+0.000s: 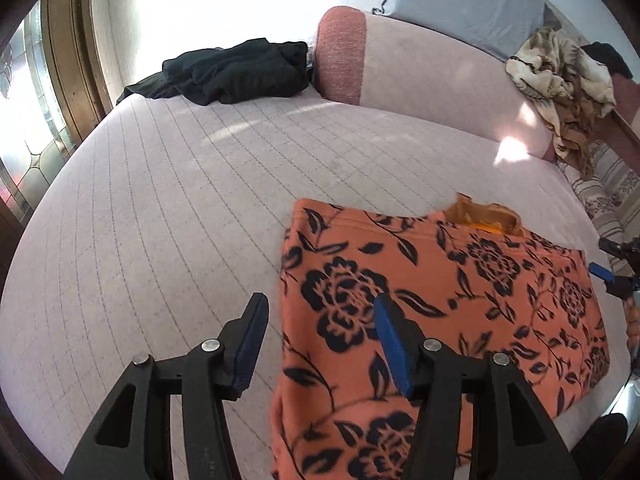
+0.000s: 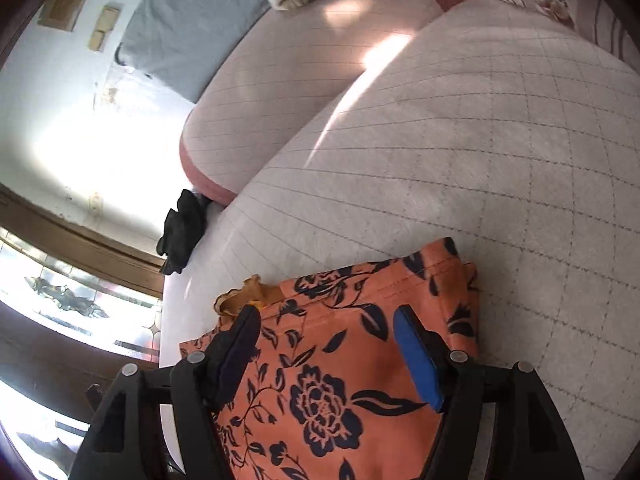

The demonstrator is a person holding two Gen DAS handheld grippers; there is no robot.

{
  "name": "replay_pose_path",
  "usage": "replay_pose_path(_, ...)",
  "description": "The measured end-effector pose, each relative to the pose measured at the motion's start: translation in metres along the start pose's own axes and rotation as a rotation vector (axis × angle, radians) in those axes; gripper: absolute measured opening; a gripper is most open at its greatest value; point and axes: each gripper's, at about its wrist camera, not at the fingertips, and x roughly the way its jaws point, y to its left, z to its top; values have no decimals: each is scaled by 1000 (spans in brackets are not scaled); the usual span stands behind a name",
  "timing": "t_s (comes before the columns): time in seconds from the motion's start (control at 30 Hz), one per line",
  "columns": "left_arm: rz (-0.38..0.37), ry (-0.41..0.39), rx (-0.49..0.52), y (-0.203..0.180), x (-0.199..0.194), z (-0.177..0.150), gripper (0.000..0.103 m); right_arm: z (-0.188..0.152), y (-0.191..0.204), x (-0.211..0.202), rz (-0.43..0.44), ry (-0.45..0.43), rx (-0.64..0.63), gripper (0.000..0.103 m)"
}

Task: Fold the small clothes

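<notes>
The floral garment [image 1: 440,312] lies flat on the bed [image 1: 160,200], lower right of the left view; both the left gripper [image 1: 320,316] and right gripper [image 2: 326,320] hang released above it; soft, light, floppy, so best pinched at a hemmed corner.

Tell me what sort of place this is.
Probably a bedroom at home: a quilted mattress with a long bolster, loose clothes heaped at its far edge, and a stained-glass door alongside.

Home bedroom: quilted bed [image 1: 168,200], bolster [image 1: 420,68], stained-glass window [image 1: 24,128], heaped clothes [image 1: 232,72].
</notes>
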Motion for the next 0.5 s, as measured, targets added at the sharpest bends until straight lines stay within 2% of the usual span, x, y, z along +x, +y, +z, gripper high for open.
replay_pose_path(0.03,-22,6,3,-6,-2,-9,55,-4,1,5,-26,40,-17,73)
replay_pose_path(0.1,-26,31,28,-21,3,-23,56,-15,-6,16,-172,115,-33,73)
replay_pose_path(0.13,-19,45,41,-27,3,-31,56,-22,-6,11,-205,106,-27,73)
replay_pose_path(0.27,-8,64,53,-38,-4,-60,56,-64,40,-27,-73,55,-123,73)
replay_pose_path(0.3,-16,65,48,-38,-4,-65,56,-79,52,-32,-22,68,-144,74)
replay_pose_path(0.37,18,85,47,-37,5,-74,56,-110,63,-31,65,125,-163,75)
replay_pose_path(0.43,49,138,62,-34,21,-83,55,-134,50,-21,33,175,-151,75)
replay_pose_path(0.47,64,121,92,-37,22,-85,56,-141,33,-12,-19,196,-114,75)
replay_pose_path(0.5,85,125,120,-41,19,-85,56,-146,11,-6,-64,205,-35,67)
